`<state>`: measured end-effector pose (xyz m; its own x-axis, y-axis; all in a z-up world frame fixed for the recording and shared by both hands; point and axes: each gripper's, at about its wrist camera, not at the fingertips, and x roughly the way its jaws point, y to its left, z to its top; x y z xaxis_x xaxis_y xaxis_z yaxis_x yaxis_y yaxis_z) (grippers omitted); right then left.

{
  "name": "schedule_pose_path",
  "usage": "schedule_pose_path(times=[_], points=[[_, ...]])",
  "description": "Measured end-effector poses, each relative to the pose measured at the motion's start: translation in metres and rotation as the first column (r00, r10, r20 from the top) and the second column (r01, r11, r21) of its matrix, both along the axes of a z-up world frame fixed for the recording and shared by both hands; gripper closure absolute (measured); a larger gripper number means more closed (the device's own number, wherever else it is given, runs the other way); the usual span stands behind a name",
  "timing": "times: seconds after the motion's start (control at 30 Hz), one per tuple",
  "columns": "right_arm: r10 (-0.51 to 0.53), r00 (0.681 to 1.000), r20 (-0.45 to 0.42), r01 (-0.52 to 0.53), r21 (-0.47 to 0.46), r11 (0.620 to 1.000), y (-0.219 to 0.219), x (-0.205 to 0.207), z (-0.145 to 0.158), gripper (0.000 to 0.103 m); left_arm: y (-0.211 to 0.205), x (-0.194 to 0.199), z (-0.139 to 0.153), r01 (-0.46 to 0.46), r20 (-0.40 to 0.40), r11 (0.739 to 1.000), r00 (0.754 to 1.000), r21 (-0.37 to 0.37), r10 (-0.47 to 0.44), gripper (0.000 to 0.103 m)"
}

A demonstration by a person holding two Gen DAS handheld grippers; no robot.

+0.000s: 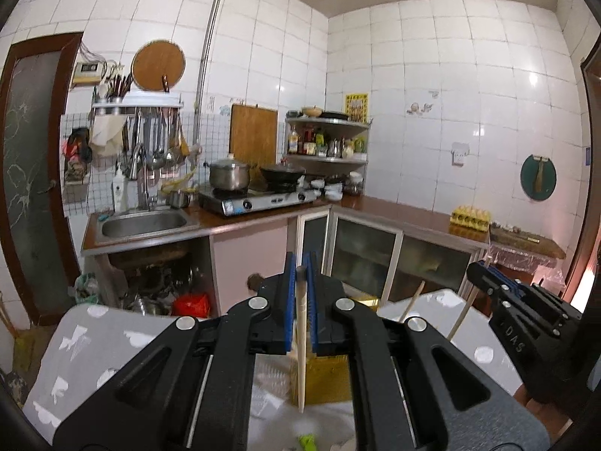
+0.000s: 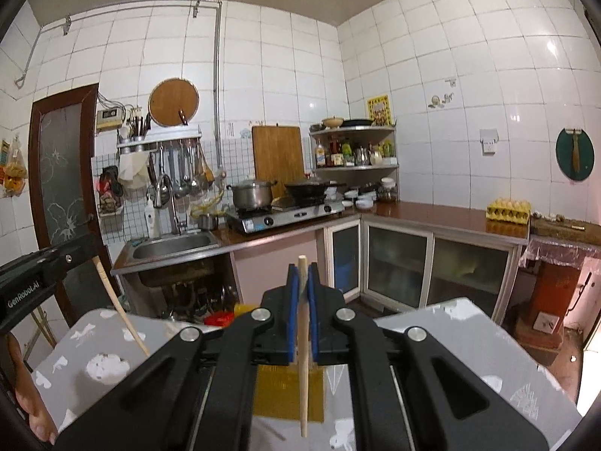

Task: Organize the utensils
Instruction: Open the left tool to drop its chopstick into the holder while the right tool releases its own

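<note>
My left gripper (image 1: 300, 263) is shut on a pale wooden chopstick (image 1: 300, 342), which hangs upright between the blue pads above the table. My right gripper (image 2: 302, 274) is shut on a second pale chopstick (image 2: 303, 376), also upright, its lower end over a yellow box (image 2: 270, 394). In the left wrist view the right gripper (image 1: 479, 267) is at the far right with its chopstick (image 1: 464, 310) slanting down. The right wrist view has the left gripper (image 2: 88, 250) at the left edge with its chopstick (image 2: 118, 302). The yellow box (image 1: 326, 376) lies below both grippers.
A table with a grey, white-patterned cloth (image 2: 469, 342) lies under both grippers. Another pale stick (image 1: 413, 298) rises near the table's far edge. Behind are a sink (image 1: 144, 223), a stove with a pot (image 1: 229, 174), a utensil rack (image 1: 150, 139) and an egg tray (image 1: 471, 218).
</note>
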<state>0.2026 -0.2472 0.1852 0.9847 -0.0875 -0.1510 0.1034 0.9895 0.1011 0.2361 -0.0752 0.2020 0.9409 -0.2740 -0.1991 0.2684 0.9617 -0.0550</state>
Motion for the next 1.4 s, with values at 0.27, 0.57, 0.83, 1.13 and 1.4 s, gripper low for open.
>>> schedule_pose_path(times=[0.27, 0.57, 0.83, 1.13, 1.4], points=[[-0.011, 0.998, 0.056, 0.011, -0.003, 1.000, -0.003, 0.025, 0.039, 0.097, -0.018, 0.022, 0.041, 0.006, 0.066, 1.000, 0.998, -0.029, -0.005, 0.099], [-0.033, 0.996, 0.081, 0.032, 0.008, 0.999, -0.012, 0.066, 0.047, 0.097, -0.037, 0.079, 0.038, 0.016, 0.093, 0.999, 0.996, -0.032, -0.013, 0.099], [-0.023, 0.999, 0.037, 0.023, 0.018, 1.000, -0.020, 0.107, 0.014, 0.097, -0.045, 0.127, -0.009, 0.017, 0.030, 1.000, 0.999, -0.016, -0.017, 0.099], [0.003, 0.990, -0.142, -0.007, -0.027, 1.000, -0.018, 0.127, -0.039, 0.097, -0.044, 0.148, -0.066, 0.013, -0.119, 0.999, 0.993, 0.033, -0.009, 0.098], [-0.025, 0.970, -0.243, 0.029, 0.012, 1.000, -0.037, 0.107, -0.044, 0.054, -0.015, 0.102, -0.043, -0.001, -0.115, 1.000, 0.993, -0.005, 0.001, 0.030]])
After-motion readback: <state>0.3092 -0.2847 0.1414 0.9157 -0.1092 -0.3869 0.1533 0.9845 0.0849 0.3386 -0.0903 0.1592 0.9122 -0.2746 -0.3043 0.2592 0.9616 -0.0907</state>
